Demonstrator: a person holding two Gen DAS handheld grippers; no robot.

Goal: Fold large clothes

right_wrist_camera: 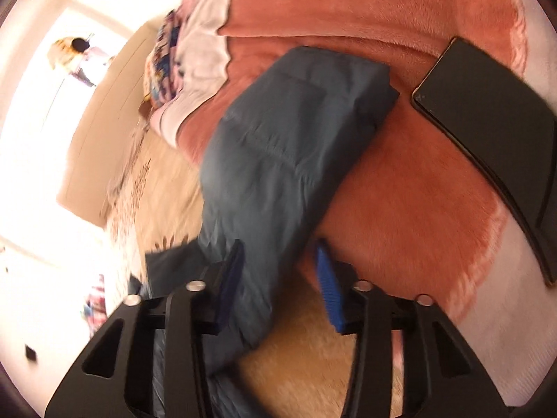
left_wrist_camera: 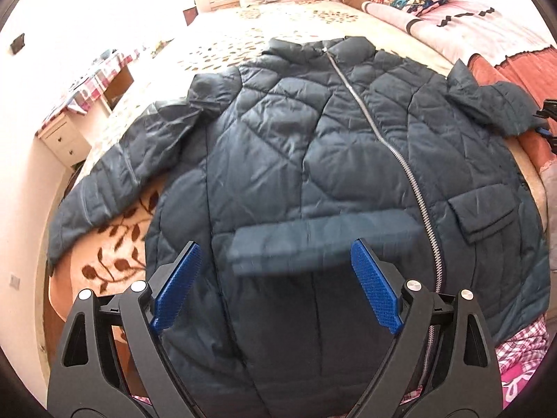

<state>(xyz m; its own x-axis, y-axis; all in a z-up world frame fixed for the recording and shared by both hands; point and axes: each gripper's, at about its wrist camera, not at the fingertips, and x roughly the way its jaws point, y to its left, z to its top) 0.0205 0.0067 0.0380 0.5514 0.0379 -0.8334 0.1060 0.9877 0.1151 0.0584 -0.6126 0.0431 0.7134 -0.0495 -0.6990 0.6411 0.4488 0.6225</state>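
My left fingers [left_wrist_camera: 275,285] stand wide apart above the jacket [left_wrist_camera: 313,160], holding nothing. My right fingers [right_wrist_camera: 278,271] straddle its sleeve [right_wrist_camera: 289,146]; blur hides whether they press it. The jacket lies flat, zipped, on the bed [left_wrist_camera: 115,244], sleeves out: folding barely begun. No readable writing.

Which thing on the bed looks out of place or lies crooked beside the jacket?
A dark flat slab, maybe a tablet or notebook, lies slantwise on the orange blanket just past the jacket sleeve. It seems no part of the folding. The jacket lies zipped, its sleeves spread unevenly.
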